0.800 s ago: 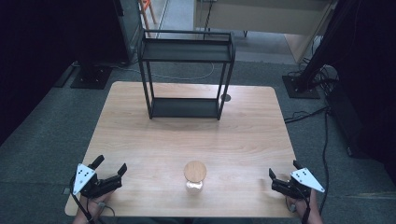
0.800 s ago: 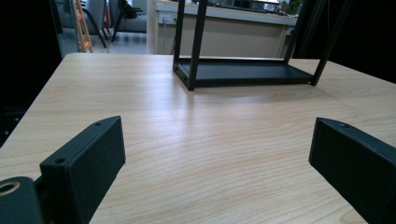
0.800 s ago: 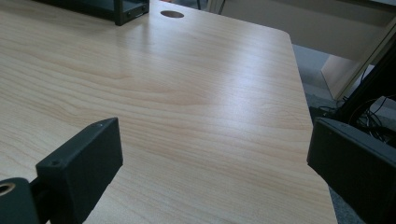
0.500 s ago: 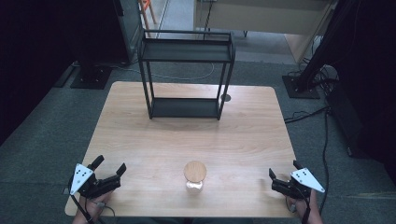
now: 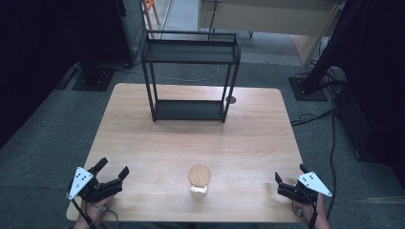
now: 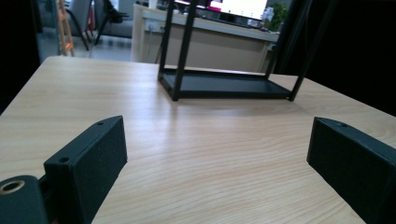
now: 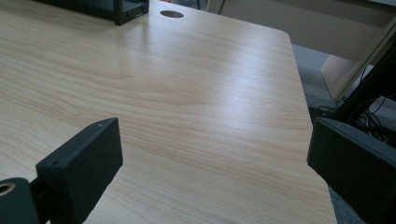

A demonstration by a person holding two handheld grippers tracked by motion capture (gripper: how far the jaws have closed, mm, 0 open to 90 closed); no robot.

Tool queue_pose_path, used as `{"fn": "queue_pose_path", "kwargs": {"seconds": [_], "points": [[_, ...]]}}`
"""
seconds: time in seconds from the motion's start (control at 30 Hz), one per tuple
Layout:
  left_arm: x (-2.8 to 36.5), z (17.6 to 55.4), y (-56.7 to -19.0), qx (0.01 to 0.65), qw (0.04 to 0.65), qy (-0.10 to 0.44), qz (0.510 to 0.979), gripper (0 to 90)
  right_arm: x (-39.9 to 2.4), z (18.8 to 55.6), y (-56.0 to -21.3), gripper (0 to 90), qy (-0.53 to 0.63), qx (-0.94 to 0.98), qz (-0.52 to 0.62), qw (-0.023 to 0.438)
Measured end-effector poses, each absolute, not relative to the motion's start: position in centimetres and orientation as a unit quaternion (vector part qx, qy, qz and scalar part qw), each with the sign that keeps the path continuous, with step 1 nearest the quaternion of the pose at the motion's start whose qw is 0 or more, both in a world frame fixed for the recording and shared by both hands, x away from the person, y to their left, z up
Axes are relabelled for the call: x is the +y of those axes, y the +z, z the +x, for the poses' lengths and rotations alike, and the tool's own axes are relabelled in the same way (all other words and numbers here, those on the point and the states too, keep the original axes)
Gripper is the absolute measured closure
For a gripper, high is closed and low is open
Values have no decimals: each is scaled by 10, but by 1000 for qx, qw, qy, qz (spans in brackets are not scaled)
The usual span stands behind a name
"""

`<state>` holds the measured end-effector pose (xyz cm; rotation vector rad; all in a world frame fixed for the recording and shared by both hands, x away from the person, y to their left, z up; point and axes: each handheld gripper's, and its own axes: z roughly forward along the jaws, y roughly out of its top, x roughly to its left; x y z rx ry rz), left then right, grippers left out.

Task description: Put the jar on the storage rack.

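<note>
Lidded jar (image 5: 199, 180) between left claw (image 5: 112, 171), right claw (image 5: 289, 177), untouched

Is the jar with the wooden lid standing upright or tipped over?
Upright: the jar stands on the table, round lid facing up.

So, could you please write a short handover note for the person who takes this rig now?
Left gripper: open, holding nothing, at the table's near left corner.
Right gripper: open, holding nothing, at the near right edge.
Glass jar with wooden lid: upright at the near middle, between both grippers, touched by neither.
Black two-tier rack: at the far side, both shelves bare.
Done: nothing visible. Left: probably grasping the jar first.
</note>
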<state>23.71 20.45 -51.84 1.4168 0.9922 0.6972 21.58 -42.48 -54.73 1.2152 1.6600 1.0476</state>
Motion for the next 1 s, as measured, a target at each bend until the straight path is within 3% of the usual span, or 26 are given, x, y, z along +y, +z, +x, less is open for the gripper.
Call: {"fn": "queue_pose_path", "kwargs": {"seconds": [0.6,1.0], "points": [[163,220,-506,357,614,285,644,48,-425,216,-547,29,414,658,481,405],[117,202,-506,300,627,248,675,48,-425,216,-547,28,414,658,481,405]]}}
